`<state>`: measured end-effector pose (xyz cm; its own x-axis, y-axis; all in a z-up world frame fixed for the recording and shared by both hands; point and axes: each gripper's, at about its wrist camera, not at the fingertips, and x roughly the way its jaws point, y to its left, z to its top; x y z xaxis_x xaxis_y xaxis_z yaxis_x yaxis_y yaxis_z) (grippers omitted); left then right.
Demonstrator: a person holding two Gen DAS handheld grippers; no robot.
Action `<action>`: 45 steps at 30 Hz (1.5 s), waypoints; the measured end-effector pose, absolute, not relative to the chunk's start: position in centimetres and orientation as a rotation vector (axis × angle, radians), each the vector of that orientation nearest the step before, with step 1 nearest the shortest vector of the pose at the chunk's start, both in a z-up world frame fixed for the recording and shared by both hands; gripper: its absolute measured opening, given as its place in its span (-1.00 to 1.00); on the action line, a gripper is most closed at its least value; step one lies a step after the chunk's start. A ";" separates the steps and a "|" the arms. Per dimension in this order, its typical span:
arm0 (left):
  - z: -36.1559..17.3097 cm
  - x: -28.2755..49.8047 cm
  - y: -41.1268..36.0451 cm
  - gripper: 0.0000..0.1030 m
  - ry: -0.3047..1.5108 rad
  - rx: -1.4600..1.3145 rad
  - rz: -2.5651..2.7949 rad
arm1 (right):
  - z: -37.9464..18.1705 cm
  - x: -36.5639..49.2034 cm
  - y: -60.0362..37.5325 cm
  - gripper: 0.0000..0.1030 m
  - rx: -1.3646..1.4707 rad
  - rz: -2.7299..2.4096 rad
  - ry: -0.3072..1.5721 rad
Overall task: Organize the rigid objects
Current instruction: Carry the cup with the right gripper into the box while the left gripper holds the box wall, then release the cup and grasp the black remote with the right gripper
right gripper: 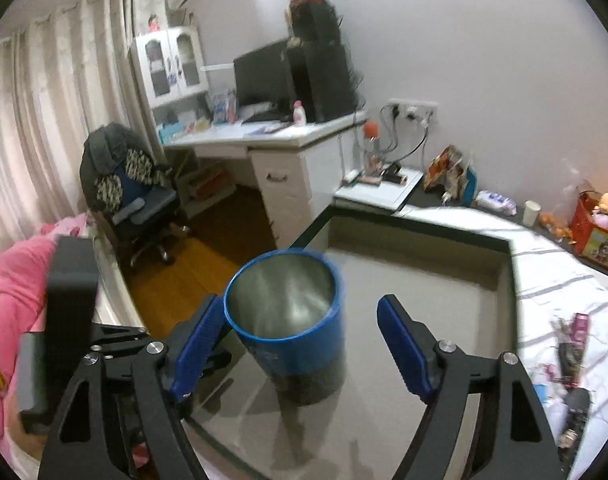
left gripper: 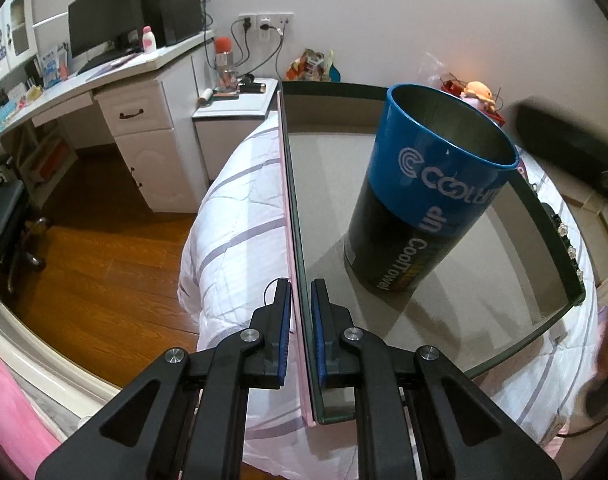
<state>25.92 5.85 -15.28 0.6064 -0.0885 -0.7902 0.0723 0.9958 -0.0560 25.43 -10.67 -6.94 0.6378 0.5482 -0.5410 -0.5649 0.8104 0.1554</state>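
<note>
The blue-and-black tin can point(right gripper: 292, 328) stands upright and open-topped inside a shallow box point(left gripper: 423, 92) on the bed point(left gripper: 240, 216). The right claw point(right gripper: 300, 354) is spread around it, pads clear. The left claw point(left gripper: 302, 334) is clamped on the box's near left wall.

The tin's point(right gripper: 288, 320) base, behind its own wall, stays hidden. Beside the tin point(left gripper: 435, 184), a dark blurred shape point(left gripper: 567, 144) cannot be identified. The box's point(left gripper: 304, 260) near corner is cut off.

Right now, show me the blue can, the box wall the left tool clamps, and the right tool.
blue can point(right gripper: 282, 294), right wrist view, inner wall.
box wall point(left gripper: 294, 208), left wrist view, top edge.
right tool point(right gripper: 300, 354), right wrist view, midway between fingertips.
</note>
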 end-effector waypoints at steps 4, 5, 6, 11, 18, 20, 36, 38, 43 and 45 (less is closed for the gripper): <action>-15.2 25.9 5.8 -0.81 0.916 -0.016 -0.085 | -4.1 23.0 -14.8 0.57 0.026 0.577 0.516; -15.2 25.9 5.7 -0.81 0.915 -0.014 -0.082 | -3.6 22.6 -15.6 0.57 0.031 0.562 0.500; -15.2 25.8 5.7 -0.81 0.915 -0.014 -0.082 | -3.1 21.9 -17.0 0.58 0.035 0.530 0.482; -15.2 25.6 5.5 -0.81 0.912 -0.015 -0.068 | -2.8 20.2 -23.2 0.58 0.003 0.249 0.486; -15.6 25.9 5.1 -0.81 0.921 -0.006 -0.043 | -8.2 21.0 -29.2 0.58 -0.051 -0.083 0.650; -15.6 26.0 4.9 -0.81 0.924 0.000 -0.038 | -9.7 21.5 -29.7 0.58 -0.079 -0.146 0.690; -15.9 26.3 4.8 -0.81 0.936 0.009 -0.037 | -14.9 23.9 -29.3 0.58 -0.101 -0.052 0.836; -15.9 26.3 4.9 -0.81 0.936 0.007 -0.039 | -15.0 24.2 -29.2 0.58 -0.072 -0.020 0.851; -16.0 26.3 4.9 -0.81 0.936 0.005 -0.039 | -15.3 24.9 -29.0 0.58 -0.043 0.009 0.872; -15.9 26.3 4.9 -0.81 0.935 0.006 -0.039 | -15.6 25.3 -29.7 0.58 -0.024 0.001 0.891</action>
